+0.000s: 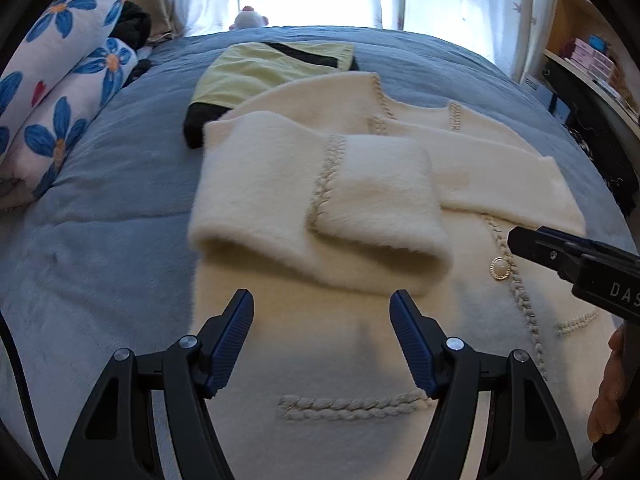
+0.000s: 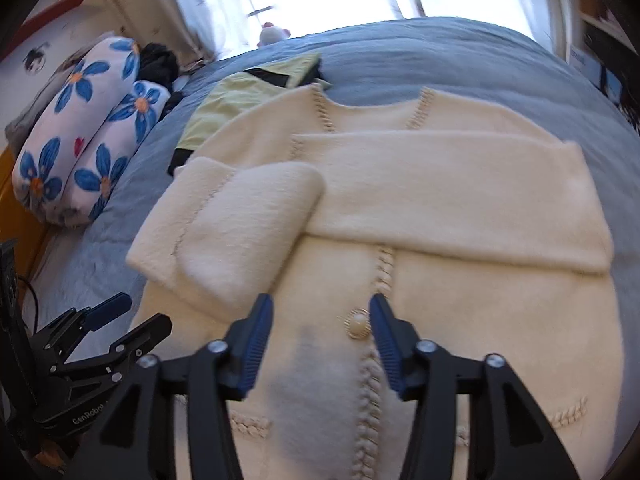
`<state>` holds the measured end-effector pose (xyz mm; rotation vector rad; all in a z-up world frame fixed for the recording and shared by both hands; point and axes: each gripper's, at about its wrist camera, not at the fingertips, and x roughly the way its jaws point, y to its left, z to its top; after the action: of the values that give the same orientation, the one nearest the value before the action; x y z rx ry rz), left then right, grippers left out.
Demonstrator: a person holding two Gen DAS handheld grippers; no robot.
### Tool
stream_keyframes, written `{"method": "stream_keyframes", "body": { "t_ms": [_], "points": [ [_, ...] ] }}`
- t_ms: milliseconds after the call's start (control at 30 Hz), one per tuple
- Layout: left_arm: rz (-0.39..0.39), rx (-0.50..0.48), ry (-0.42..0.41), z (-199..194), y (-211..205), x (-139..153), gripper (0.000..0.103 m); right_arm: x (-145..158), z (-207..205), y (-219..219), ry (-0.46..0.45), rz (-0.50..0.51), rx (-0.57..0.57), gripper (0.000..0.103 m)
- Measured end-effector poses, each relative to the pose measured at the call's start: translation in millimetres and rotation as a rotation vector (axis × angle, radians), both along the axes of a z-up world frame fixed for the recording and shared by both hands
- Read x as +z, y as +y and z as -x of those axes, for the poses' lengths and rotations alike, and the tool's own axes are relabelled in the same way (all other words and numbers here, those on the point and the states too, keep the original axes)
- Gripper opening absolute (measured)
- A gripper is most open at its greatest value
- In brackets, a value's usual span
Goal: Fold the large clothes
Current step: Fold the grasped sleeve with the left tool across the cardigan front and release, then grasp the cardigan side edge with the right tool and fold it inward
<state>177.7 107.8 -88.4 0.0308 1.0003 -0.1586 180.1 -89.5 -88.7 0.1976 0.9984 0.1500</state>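
Observation:
A cream fuzzy cardigan [image 1: 332, 352] lies front-up on the blue bed cover [image 1: 100, 208]. Both of its sleeves are folded across the chest: the left sleeve [image 1: 320, 204] doubled back on itself, the right sleeve [image 2: 452, 188] laid straight across. My left gripper [image 1: 322, 300] hovers open over the cardigan's lower front, just short of the folded left sleeve, with nothing between its fingers. My right gripper [image 2: 320, 304] is open above the braided button band, beside a pearl button [image 2: 357, 323]. In the right wrist view the left gripper [image 2: 136, 316] shows at the lower left.
A folded yellow-green garment [image 1: 260, 72] with black trim lies behind the cardigan, partly under its shoulder. A rolled floral quilt [image 1: 60, 92] sits along the bed's left side. Shelves [image 1: 588, 60] stand at the right. A person's hand [image 1: 608, 392] shows at the right edge.

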Motion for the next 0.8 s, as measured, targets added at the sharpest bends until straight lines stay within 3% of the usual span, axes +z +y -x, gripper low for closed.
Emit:
{"method": "stream_keyframes", "body": {
  "t_ms": [333, 533, 567, 600, 633, 700, 800],
  "points": [
    [0.098, 0.147, 0.077, 13, 48, -25, 0.069, -23, -27, 78, 0.043, 0.165, 0.215, 0.056],
    [0.110, 0.163, 0.080, 14, 52, -30, 0.069, -42, -47, 92, 0.028, 0.330, 0.169, 0.056],
    [0.114, 0.162, 0.081, 14, 51, -30, 0.069, -42, -51, 91, 0.027, 0.318, 0.166, 0.048],
    [0.118, 0.161, 0.082, 15, 51, -30, 0.069, -38, -55, 90, 0.024, 0.302, 0.172, 0.031],
    [0.119, 0.160, 0.081, 16, 51, -29, 0.069, -31, -58, 90, 0.007, 0.304, 0.172, 0.022],
    [0.122, 0.155, 0.075, 18, 49, -28, 0.069, -9, -61, 86, -0.054, 0.289, 0.165, 0.016],
    [0.115, 0.149, 0.057, 21, 47, -26, 0.069, 38, -64, 52, -0.171, 0.159, 0.082, 0.011]
  ]
}}
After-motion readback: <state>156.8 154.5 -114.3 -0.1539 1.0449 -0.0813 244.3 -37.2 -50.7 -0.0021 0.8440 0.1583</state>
